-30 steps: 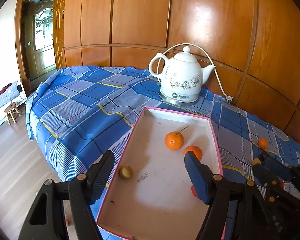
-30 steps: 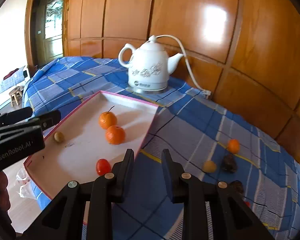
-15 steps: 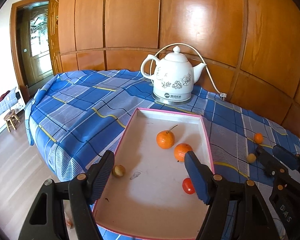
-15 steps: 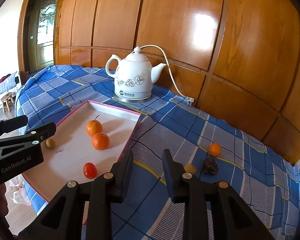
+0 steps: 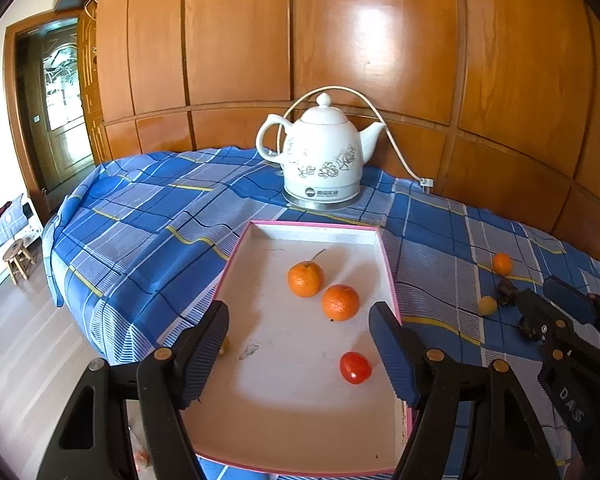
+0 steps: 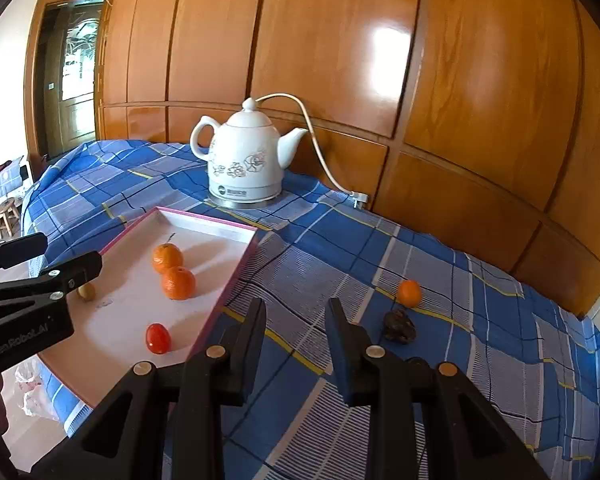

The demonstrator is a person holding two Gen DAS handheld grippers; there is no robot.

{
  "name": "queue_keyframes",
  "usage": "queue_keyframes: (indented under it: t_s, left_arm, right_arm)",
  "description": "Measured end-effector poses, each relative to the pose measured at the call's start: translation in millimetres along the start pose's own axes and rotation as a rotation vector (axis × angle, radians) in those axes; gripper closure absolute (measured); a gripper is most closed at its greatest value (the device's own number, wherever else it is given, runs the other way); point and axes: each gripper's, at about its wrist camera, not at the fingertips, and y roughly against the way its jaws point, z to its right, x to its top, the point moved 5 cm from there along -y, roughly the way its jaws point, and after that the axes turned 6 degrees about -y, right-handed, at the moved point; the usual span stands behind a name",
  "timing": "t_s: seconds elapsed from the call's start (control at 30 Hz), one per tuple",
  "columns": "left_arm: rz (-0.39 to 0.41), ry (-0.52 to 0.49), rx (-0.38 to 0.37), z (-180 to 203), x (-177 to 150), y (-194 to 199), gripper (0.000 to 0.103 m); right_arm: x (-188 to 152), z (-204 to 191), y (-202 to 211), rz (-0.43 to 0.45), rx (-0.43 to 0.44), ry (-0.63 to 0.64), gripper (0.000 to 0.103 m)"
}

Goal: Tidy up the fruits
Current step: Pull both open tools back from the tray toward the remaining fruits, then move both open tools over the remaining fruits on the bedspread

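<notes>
The left gripper is hovering wide open and empty at the bottom of the frame over the tray, where two oranges, a tomato and a small fruit are sitting. The right gripper, narrowly parted and empty, is facing an orange and dark fruit on the cloth at centre right, probably next.

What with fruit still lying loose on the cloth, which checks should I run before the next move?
1. Right claw empty, jaws apart: ok.
2. Left claw empty and open: ok.
3. Tray has free room: ok.
4. Small orange on the cloth, nothing on top of it: ok.
5. All fruit inside the tray: not ok; the small orange and the yellow fruit lie outside.
6. Whether the dark lump is fruit: cannot tell.
</notes>
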Motion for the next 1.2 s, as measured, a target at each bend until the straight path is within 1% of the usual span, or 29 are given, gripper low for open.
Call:
queue_keyframes:
  t_s: [0.47,0.7,0.8,0.93,1.0,1.07,1.2]
  left_arm:
    - [-0.009,-0.057,-0.034,24.7,2.0,-1.8,0.030]
    - [-0.010,-0.093,-0.067,40.4,7.3,-4.9,0.030]
    - [-0.026,-0.122,-0.112,53.5,10.5,-9.1,0.030]
    - [-0.032,-0.186,-0.147,75.0,13.9,-13.2,0.030]
    - [-0.050,-0.194,-0.181,83.9,14.1,-18.3,0.033]
    - [-0.078,-0.209,-0.207,94.0,13.5,-25.0,0.034]
    - [-0.159,-0.207,-0.306,113.8,8.5,-41.9,0.043]
  right_arm:
    - [-7.7,28.6,-4.7,-0.015,-0.042,-0.048,0.072]
    - [-14.2,47.4,-9.9,-0.036,-0.069,-0.082,0.071]
    - [-20.8,59.8,-13.9,-0.051,-0.087,-0.102,0.071]
    - [-35.8,85.1,-18.1,-0.085,-0.127,-0.142,0.071]
    - [-44.7,99.5,-18.9,-0.100,-0.150,-0.164,0.071]
    - [-56.8,117.5,-18.2,-0.118,-0.177,-0.189,0.071]
    - [-80.3,154.9,-13.9,-0.151,-0.227,-0.271,0.071]
